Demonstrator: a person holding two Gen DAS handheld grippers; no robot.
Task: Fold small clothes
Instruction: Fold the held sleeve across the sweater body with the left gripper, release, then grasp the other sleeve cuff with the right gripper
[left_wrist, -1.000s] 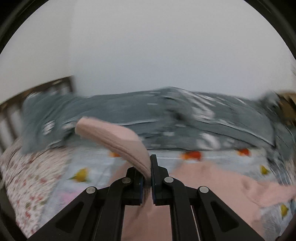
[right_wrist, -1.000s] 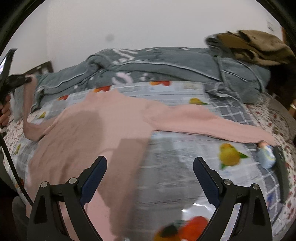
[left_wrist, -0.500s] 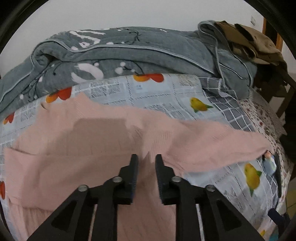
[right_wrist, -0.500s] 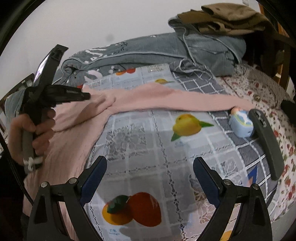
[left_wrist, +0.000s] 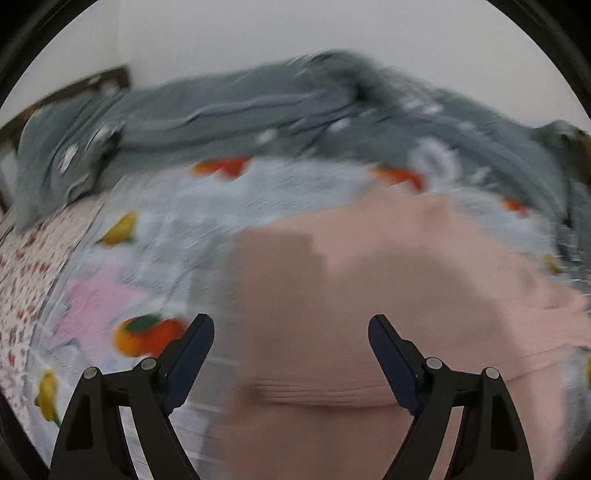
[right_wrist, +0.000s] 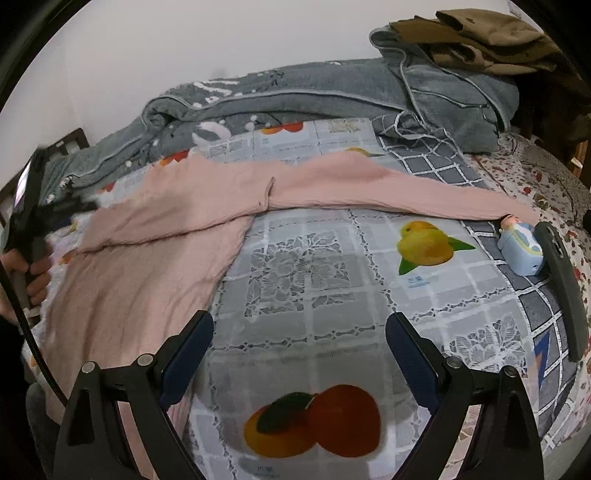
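Observation:
A pink long-sleeved top (right_wrist: 155, 266) lies flat on the fruit-print bed cover (right_wrist: 317, 273). Its left sleeve is folded across the body, and its right sleeve (right_wrist: 406, 192) stretches out to the right. In the blurred left wrist view the pink top (left_wrist: 369, 295) fills the lower middle. My left gripper (left_wrist: 291, 332) hovers over it with its jaws opening and nothing between them. The left gripper (right_wrist: 29, 206) also shows at the far left edge of the right wrist view, gripped by a hand. My right gripper (right_wrist: 299, 328) is open above bare cover, right of the top.
A rumpled grey blanket (right_wrist: 295, 99) lies along the back by the wall, with brown clothes (right_wrist: 476, 44) piled on its right end. A small light-blue toy (right_wrist: 521, 247) and a dark curved object (right_wrist: 565, 288) sit at the right. A dark bed rail (left_wrist: 74, 88) shows at the far left.
My left gripper let go of the pink sleeve it held up, came down over the top and opened wide. The sleeve now lies folded across the body. The right gripper stayed open and sank a little.

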